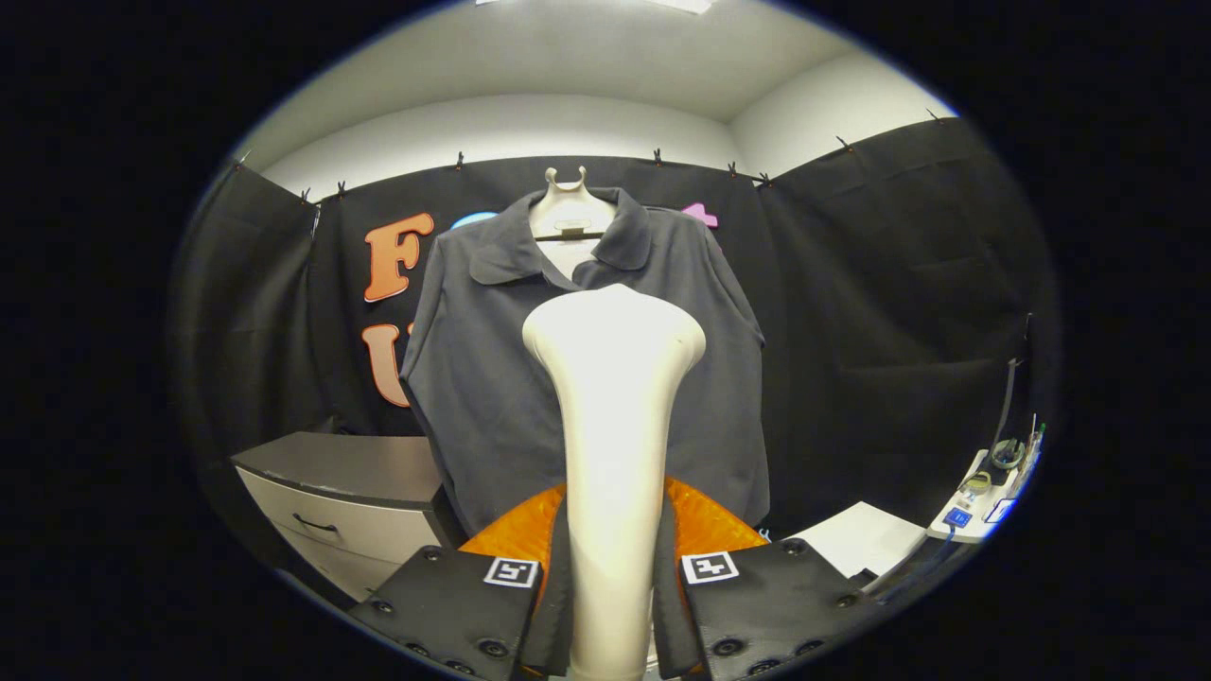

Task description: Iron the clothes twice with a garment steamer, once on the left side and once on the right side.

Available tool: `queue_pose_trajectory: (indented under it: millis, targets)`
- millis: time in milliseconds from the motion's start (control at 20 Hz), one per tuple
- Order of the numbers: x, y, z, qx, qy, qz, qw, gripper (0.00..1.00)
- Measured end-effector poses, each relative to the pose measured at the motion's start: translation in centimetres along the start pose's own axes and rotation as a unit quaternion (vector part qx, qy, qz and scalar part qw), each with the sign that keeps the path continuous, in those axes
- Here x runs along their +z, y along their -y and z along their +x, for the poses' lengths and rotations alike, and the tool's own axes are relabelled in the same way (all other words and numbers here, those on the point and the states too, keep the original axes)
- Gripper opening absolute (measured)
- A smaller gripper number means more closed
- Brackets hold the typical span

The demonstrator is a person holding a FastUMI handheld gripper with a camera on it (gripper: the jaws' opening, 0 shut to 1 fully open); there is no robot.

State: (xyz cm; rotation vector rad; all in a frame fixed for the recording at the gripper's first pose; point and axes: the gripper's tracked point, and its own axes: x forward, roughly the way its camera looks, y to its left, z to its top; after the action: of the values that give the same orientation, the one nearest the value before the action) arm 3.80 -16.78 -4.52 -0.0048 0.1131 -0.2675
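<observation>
1. Shirt [492,378]: dark grey, collared, hung front-on from a pale hanger [566,203] against the booth wall. It lies beyond the fingers, apart from the steamer head. Both front sides show; nothing tells which, if either, has been steamed.
2. Garment steamer [613,426]: cream body, upright, its handle rising between the fingers to a broad rounded head level with the shirt's chest.
3. Gripper [613,605]: both fingers press on the steamer's handle from either side, pinching it.
4. Drawer unit [350,501]: grey top, pale front with a dark handle, below and to the left of the shirt.
5. White sheet [866,539]: flat, low on the right.
6. Power strip [979,492]: beyond the sheet, with plugs and cables.
7. Step in hand, judged: steamer carried up, held centred before the shirt, no pass under way.
8. Next move, judged: bring the head onto one side of the front, then draw it along the cloth, keeping the head flat to the fabric.
</observation>
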Motion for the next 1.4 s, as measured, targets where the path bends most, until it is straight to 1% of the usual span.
queue_pose_trajectory:
  millis: [150,300,550,700,900,1400]
  targets:
    - [2.1,-0.4,-1.2,0.006,0.014,0.006,1.0,0.41]
    - [3.8,-1.0,-2.0,0.01,0.031,-0.006,0.999,0.41]
    - [4.8,-2.8,-3.2,0.036,0.043,-0.018,0.998,0.41]
    - [5.6,-3.5,-3.6,0.042,0.054,-0.031,0.997,0.41]
    - [5.6,-4.5,-4.1,0.051,0.053,-0.028,0.997,0.41]
    - [6.1,-5.0,-4.5,0.055,0.065,-0.025,0.996,0.41]
